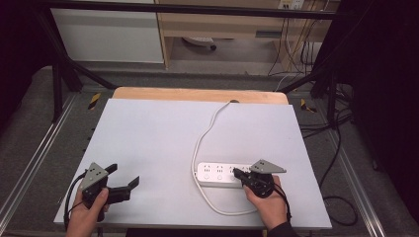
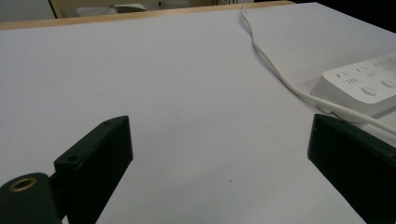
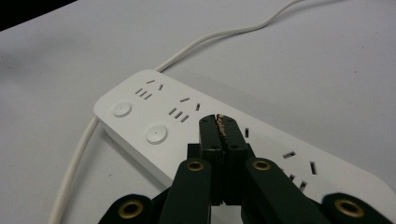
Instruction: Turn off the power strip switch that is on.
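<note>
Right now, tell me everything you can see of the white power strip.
The power strip is a long, flat, white plastic-looking bar with rounded corners, lying face up on the white tabletop, toward the person's right. Its top carries rows of socket slots and round push buttons. A white cord leaves its left end, runs to the far table edge and loops along the near side. The right gripper, jaws together, is over its top face; contact can't be told.
</note>
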A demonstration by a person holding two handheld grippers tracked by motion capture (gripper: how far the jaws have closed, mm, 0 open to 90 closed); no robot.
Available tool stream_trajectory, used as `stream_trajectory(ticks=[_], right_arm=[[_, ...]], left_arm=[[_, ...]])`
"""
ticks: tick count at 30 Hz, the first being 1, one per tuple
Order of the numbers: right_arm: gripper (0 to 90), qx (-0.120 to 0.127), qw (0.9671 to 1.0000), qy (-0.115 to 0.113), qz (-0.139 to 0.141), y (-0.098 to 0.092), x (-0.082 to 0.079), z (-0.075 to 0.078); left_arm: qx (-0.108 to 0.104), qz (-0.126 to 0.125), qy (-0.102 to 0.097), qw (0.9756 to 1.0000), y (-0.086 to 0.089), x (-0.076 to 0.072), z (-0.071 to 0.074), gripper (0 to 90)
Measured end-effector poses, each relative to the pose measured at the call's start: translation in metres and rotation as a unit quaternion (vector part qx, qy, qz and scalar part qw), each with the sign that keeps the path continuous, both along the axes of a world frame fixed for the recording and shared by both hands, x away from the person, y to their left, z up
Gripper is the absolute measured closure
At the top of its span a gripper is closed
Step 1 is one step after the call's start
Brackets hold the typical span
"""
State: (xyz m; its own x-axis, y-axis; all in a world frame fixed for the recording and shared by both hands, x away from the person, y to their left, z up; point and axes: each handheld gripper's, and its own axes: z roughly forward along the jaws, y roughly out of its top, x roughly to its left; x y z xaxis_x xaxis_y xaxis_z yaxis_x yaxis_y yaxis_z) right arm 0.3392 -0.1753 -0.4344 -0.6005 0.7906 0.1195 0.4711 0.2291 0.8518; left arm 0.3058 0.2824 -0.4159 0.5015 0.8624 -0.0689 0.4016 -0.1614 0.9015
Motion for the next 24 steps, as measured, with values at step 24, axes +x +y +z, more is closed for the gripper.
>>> stream_trajectory(ticks=[24], right_arm=[[90.0,-0.010,0.9999,-0.007,-0.004,0.0045,-0.0028,-0.0008]], left_arm=[[0.001,-0.002,0.001,1.0000,-0.0002,-0.0006,-0.0001,6.7]])
